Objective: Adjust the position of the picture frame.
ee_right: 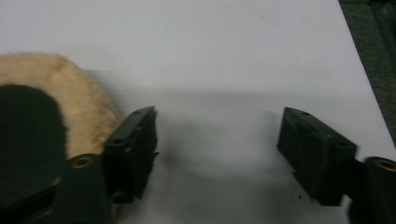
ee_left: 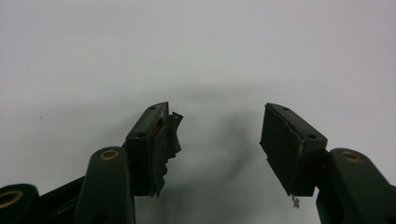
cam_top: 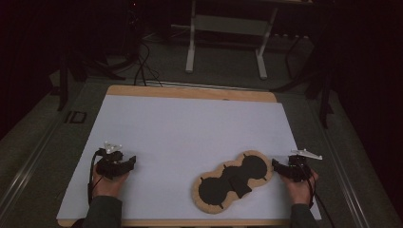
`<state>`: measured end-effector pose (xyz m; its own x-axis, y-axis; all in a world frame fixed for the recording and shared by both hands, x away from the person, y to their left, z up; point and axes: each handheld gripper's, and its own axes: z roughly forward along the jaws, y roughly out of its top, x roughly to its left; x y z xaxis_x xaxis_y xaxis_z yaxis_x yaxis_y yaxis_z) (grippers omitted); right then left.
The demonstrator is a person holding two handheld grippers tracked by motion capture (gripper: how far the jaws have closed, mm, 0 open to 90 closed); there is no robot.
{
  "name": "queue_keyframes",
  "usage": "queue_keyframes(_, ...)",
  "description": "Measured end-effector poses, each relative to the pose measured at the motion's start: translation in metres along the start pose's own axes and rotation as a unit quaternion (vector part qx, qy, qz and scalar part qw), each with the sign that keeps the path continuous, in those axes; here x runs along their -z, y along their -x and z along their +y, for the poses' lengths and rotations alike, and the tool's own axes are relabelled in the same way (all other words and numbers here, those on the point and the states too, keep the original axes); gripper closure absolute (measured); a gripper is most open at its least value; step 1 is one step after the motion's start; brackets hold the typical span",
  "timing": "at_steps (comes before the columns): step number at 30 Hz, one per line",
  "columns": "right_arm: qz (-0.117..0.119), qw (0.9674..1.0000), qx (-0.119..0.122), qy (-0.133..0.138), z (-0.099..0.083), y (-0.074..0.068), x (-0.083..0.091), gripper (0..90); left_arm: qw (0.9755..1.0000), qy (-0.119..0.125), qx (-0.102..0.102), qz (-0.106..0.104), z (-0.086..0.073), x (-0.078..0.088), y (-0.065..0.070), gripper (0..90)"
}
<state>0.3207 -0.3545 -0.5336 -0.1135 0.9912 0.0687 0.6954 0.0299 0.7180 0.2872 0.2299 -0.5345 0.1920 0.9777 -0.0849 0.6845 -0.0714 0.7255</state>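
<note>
Fleece-trimmed and dark in the middle, the earmuffs (cam_top: 234, 181) lie flat on the white desk (cam_top: 190, 128), both pads down and the band folded between them, near the front edge and toward the person's right. Everything else is best placed from them. The right claw (cam_top: 276, 165) rests just beside their right-hand pad, jaws standing wide apart with nothing between them; in the right gripper view the tan fleece rim (ee_right: 84, 98) sits just outside one jaw, close enough that I cannot tell whether it brushes it. The left claw (cam_top: 131, 160) sits well away from the earmuffs on the far side, on bare desk, also spread open and empty.

The risk I see is a poor bite. With the fleece lying outside the right claw's gap instead of inside it, closing now would likely catch only loose pile, or shove the pad sideways across the smooth desk. The fleece is soft and would compress and slip. Lifting by one pad alone could also let the other swing down, since the left claw is too far off to steady it.
</note>
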Motion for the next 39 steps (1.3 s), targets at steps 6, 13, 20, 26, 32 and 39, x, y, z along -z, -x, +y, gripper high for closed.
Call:
queue_keyframes(6, 0.021, 0.9994, 0.024, 0.014, 0.002, -0.005, 0.008, 33.4, 0.9995, 0.01, 0.005, -0.03, 0.001, 0.006, 0.006, 43.8)
queue_keyframes(13, 0.032, 0.9984, 0.042, 0.022, 0.004, -0.01, 0.011, 35.9, 0.9981, 0.023, 0.005, -0.056, 0.003, 0.011, 0.011, 46.1)
queue_keyframes(20, 0.061, 0.9966, 0.045, 0.034, 0.005, -0.011, 0.018, 36.8, 0.9963, 0.044, -0.04, -0.063, 0.008, 0.021, 0.025, 47.3)
queue_keyframes(26, 0.082, 0.994, 0.066, 0.03, 0.006, -0.018, 0.02, 37.9, 0.9941, 0.036, -0.065, -0.079, 0.007, 0.022, 0.037, 49.6)
queue_keyframes(32, 0.094, 0.9929, 0.068, 0.027, 0.005, -0.019, 0.019, 41.4, 0.9905, 0.041, -0.075, -0.108, 0.007, 0.026, 0.048, 56.7)
queue_keyframes(39, 0.104, 0.9917, 0.069, 0.032, 0.006, -0.019, 0.022, 47.7, 0.9847, 0.04, -0.106, -0.133, 0.008, 0.028, 0.069, 64.3)
